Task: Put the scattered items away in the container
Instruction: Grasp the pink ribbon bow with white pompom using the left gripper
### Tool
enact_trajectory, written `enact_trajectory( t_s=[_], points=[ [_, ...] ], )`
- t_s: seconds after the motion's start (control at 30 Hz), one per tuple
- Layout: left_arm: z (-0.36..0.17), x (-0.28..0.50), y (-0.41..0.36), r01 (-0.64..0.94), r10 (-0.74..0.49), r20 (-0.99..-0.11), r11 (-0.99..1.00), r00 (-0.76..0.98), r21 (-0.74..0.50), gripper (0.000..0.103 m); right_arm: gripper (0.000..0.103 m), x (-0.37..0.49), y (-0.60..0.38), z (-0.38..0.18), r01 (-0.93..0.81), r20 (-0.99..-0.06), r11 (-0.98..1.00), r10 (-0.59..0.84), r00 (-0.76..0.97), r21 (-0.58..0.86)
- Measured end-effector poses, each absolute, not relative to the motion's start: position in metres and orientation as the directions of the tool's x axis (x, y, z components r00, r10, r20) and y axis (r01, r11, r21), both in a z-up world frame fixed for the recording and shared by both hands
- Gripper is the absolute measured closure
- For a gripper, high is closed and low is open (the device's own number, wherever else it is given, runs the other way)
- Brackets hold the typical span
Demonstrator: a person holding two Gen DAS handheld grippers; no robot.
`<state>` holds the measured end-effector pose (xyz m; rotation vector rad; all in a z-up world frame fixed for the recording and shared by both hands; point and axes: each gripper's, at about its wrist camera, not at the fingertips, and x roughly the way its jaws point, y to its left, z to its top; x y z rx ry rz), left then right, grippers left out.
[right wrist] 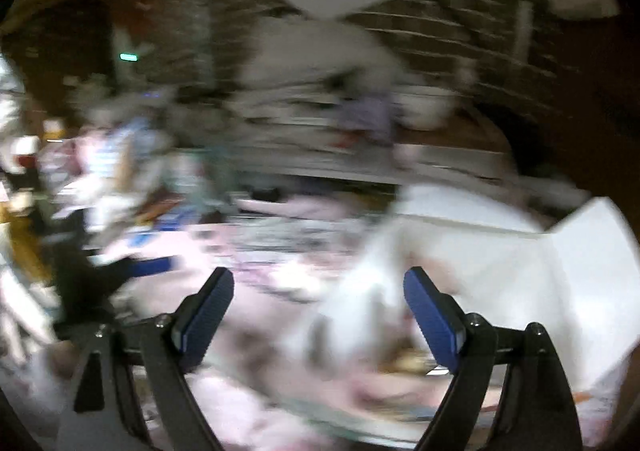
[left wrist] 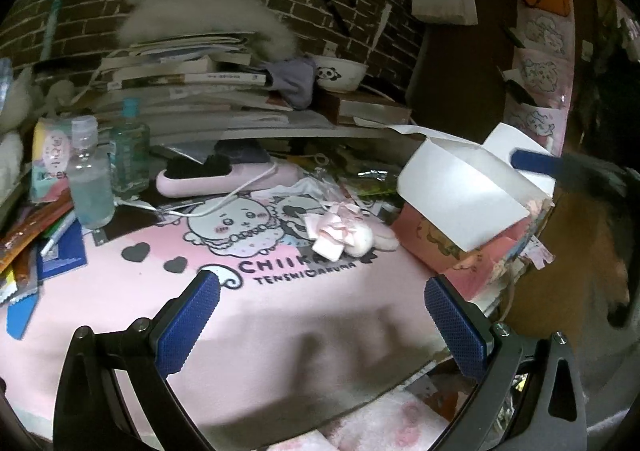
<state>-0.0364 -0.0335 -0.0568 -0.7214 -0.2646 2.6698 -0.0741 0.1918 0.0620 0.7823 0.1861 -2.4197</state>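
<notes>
Two grippers, both spread wide and empty, near the white box.

Left wrist view: left gripper [left wrist: 322, 317] fingers wide apart over the pink mat [left wrist: 280, 315], touching nothing; white box [left wrist: 460, 187] open at the mat's right edge, pink bow items [left wrist: 340, 231] just left of it. Right wrist view, blurred: right gripper [right wrist: 319, 315] fingers wide apart, nothing between; box to its right.

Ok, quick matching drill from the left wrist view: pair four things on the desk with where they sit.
Things:
1. panda bowl
2. clear bottle
3. white box
4. pink bow

Places:
A. far left, beside the teal bottle
B. on the pink mat, mid-desk
C. up on the shelf, by the books
D. right edge, flaps open

Pairs: 1-C, 2-A, 3-D, 4-B
</notes>
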Motion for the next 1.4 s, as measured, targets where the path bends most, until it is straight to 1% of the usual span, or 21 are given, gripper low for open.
enact_trajectory(
  t_s=[0.07, 0.2, 0.3, 0.4, 0.63, 0.73, 1.0, 1.2, 1.23, 1.27, 1.3, 1.37, 1.4],
  points=[
    [-0.057, -0.042, -0.036, -0.295, 0.393, -0.450, -0.916, -0.802, -0.272, 0.001, 0.014, -0.061, 0.176, 0.055, 0.639, -0.559, -0.767, -0.555, -0.616, 0.057],
    [-0.060, -0.057, -0.038, -0.292, 0.391, -0.468, -0.917, -0.792, -0.272, 0.001, 0.014, -0.034, 0.149, 0.032, 0.702, -0.542, -0.711, -0.603, -0.585, 0.033],
    [-0.060, -0.071, -0.036, -0.308, 0.415, -0.470, -0.906, -0.779, -0.290, 0.001, 0.014, -0.029, 0.145, 0.011, 0.719, -0.550, -0.687, -0.644, -0.532, 0.109],
    [-0.057, -0.085, -0.028, -0.326, 0.425, -0.485, -0.903, -0.764, -0.279, 0.001, 0.014, -0.032, 0.150, -0.014, 0.705, -0.557, -0.677, -0.676, -0.482, 0.211],
    [-0.055, -0.122, 0.008, -0.374, 0.430, -0.554, -0.901, -0.713, -0.218, 0.001, 0.014, -0.033, 0.165, -0.054, 0.622, -0.580, -0.741, -0.631, -0.515, 0.254],
    [-0.054, -0.136, 0.025, -0.410, 0.446, -0.579, -0.890, -0.683, -0.201, 0.001, 0.014, -0.038, 0.175, -0.061, 0.594, -0.590, -0.755, -0.622, -0.515, 0.277],
    [-0.059, -0.166, 0.061, -0.445, 0.405, -0.658, -0.888, -0.634, -0.118, 0.001, 0.014, -0.047, 0.193, -0.067, 0.549, -0.586, -0.778, -0.608, -0.536, 0.305],
    [-0.069, -0.183, 0.069, -0.459, 0.404, -0.690, -0.881, -0.600, -0.116, 0.001, 0.014, -0.053, 0.201, -0.073, 0.541, -0.581, -0.769, -0.624, -0.522, 0.340],
    [-0.072, -0.185, 0.071, -0.466, 0.409, -0.698, -0.876, -0.588, -0.121, 0.003, 0.014, -0.054, 0.202, -0.074, 0.540, -0.580, -0.768, -0.626, -0.521, 0.345],
    [-0.075, -0.185, 0.072, -0.474, 0.413, -0.704, -0.872, -0.578, -0.123, 0.009, 0.014, -0.055, 0.203, -0.074, 0.538, -0.578, -0.767, -0.629, -0.520, 0.350],
    [-0.077, -0.186, 0.075, -0.482, 0.413, -0.713, -0.868, -0.566, -0.120, 0.014, 0.014, -0.056, 0.204, -0.074, 0.536, -0.576, -0.766, -0.631, -0.519, 0.355],
    [-0.082, -0.187, 0.078, -0.485, 0.404, -0.736, -0.866, -0.544, -0.117, 0.035, 0.014, -0.057, 0.205, -0.074, 0.533, -0.574, -0.765, -0.633, -0.519, 0.362],
    [-0.083, -0.188, 0.079, -0.482, 0.397, -0.743, -0.869, -0.539, -0.114, 0.039, 0.014, -0.058, 0.206, -0.075, 0.531, -0.573, -0.765, -0.634, -0.519, 0.365]
  ],
)
